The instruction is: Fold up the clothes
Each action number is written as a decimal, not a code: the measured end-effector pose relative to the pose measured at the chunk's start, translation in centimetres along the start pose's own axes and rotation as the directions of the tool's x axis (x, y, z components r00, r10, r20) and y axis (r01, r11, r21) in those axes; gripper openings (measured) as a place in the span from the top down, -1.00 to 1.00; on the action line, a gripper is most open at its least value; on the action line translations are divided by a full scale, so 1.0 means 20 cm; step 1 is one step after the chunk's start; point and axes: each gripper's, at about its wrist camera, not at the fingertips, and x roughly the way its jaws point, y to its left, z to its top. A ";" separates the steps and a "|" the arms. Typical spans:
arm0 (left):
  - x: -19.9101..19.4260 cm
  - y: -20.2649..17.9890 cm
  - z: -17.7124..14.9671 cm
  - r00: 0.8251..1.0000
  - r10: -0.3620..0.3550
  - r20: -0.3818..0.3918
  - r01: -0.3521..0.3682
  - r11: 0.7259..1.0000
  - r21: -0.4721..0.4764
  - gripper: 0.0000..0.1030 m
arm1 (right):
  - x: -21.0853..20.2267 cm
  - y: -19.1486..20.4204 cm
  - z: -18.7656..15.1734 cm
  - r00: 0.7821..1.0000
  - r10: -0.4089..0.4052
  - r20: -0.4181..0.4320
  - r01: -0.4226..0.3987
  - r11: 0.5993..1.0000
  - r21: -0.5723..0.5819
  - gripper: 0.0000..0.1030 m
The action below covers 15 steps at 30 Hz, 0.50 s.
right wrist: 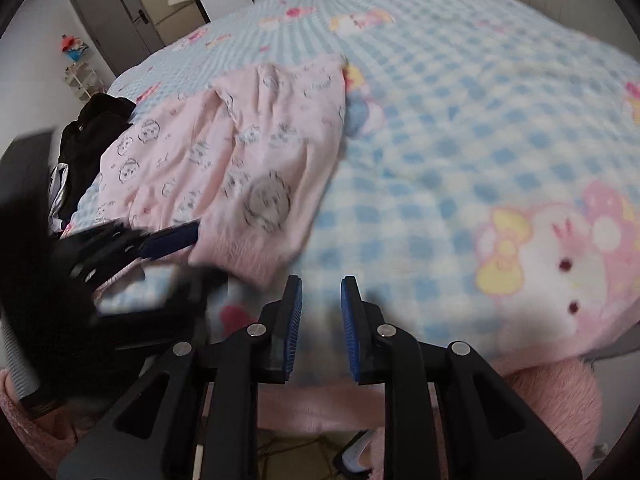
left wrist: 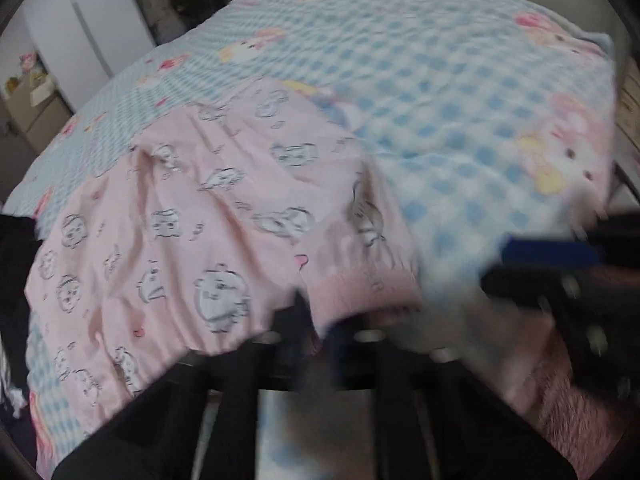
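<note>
The left wrist camera looks steeply down along its own tool [left wrist: 310, 320], close over the near hem of the pink garment [left wrist: 192, 216] on the bed [left wrist: 440, 92]. The right wrist camera looks down along its tool [right wrist: 321, 292] from just off the bed's [right wrist: 440, 92] near edge. Both views share the garment [right wrist: 240, 148], the checked bedcover and each other's tool.

A bed's blue-checked cartoon blanket [right wrist: 460, 152] fills the room, with white wardrobe doors [left wrist: 92, 32] at eleven o'clock beside a grey door [right wrist: 116, 20].
</note>
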 end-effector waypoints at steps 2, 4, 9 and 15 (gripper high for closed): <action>-0.08 0.09 0.00 0.999 -0.006 0.049 0.011 0.995 -0.100 0.91 | 0.03 0.03 -0.01 0.999 0.048 -0.024 -0.049 0.999 -0.020 0.62; -0.20 0.22 -0.03 0.995 0.029 0.097 -0.008 0.979 -0.205 0.91 | 0.09 0.11 -0.01 0.993 0.104 -0.049 -0.106 0.993 -0.057 0.62; -0.38 0.61 -0.22 0.982 0.145 0.123 -0.077 0.896 -0.438 0.91 | 0.21 0.43 0.06 0.967 0.230 -0.105 -0.246 0.953 -0.178 0.34; -0.49 0.99 -0.48 0.965 0.243 0.095 -0.137 0.782 -0.608 0.91 | 0.36 0.77 0.10 0.960 0.238 -0.148 -0.268 0.936 -0.230 0.29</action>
